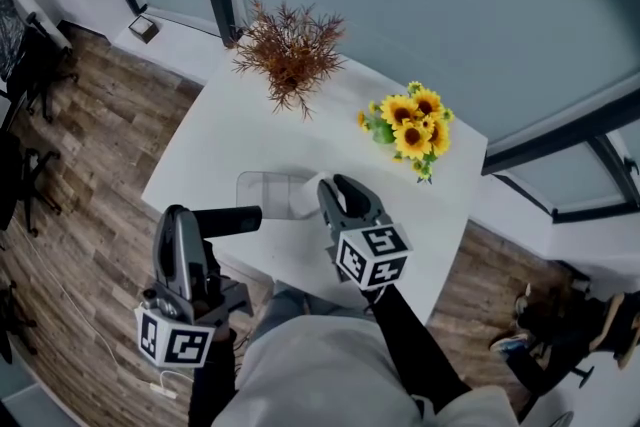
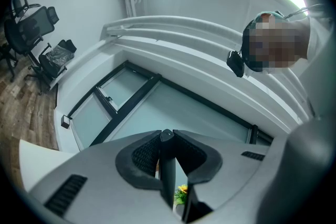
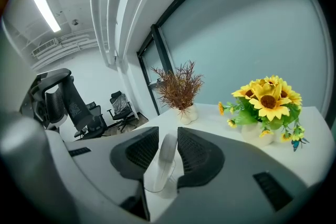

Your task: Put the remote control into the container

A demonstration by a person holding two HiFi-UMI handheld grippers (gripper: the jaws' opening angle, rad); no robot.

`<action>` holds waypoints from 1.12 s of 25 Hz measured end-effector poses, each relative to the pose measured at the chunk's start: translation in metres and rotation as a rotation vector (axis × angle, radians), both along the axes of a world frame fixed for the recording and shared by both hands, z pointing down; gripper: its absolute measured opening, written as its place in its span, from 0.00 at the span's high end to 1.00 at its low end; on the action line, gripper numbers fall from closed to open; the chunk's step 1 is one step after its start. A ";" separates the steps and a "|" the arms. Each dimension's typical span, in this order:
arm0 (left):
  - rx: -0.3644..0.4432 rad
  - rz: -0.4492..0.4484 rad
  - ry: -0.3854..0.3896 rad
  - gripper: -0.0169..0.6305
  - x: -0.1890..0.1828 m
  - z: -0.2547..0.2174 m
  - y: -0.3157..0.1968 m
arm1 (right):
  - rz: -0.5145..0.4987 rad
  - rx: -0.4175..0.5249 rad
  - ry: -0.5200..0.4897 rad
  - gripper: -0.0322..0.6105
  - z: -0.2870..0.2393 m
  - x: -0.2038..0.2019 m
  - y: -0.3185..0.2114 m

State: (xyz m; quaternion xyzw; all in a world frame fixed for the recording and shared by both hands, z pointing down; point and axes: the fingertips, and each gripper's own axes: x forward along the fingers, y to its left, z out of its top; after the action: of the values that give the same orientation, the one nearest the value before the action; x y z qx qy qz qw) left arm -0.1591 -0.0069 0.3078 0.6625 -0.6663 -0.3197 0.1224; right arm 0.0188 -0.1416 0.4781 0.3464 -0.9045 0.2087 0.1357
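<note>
In the head view the black remote control [image 1: 228, 220] sticks out sideways from my left gripper [image 1: 183, 218], which is shut on its left end. Its free end reaches the near edge of the clear container [image 1: 264, 188] on the white table [image 1: 220, 130]. My right gripper [image 1: 334, 191] is shut on the container's right rim. In the left gripper view the remote [image 2: 167, 178] shows edge-on, clamped between the jaws of the left gripper [image 2: 169, 155]. The right gripper view shows the container's pale rim [image 3: 161, 162] pinched in the right gripper [image 3: 167, 147].
A dried reddish plant [image 1: 290, 50] in a white pot stands at the table's far side. A pot of sunflowers [image 1: 410, 130] stands at the far right. Wooden floor [image 1: 90, 135] lies left of the table, with office chairs [image 3: 118, 107] beyond it. A glass wall is behind.
</note>
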 end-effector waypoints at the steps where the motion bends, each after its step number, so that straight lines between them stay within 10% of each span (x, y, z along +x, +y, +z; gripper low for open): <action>1: 0.001 0.000 0.001 0.86 0.000 0.000 0.000 | 0.003 0.004 -0.002 0.80 -0.002 0.001 -0.001; 28: 0.030 -0.006 -0.021 0.86 0.013 -0.014 0.003 | 0.142 0.140 -0.156 0.81 -0.088 0.045 -0.020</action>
State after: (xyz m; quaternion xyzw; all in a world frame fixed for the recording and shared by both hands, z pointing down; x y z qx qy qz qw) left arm -0.1459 -0.0042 0.2938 0.6656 -0.6646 -0.3231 0.1043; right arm 0.0635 -0.1612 0.3901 0.4010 -0.8977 0.1806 0.0251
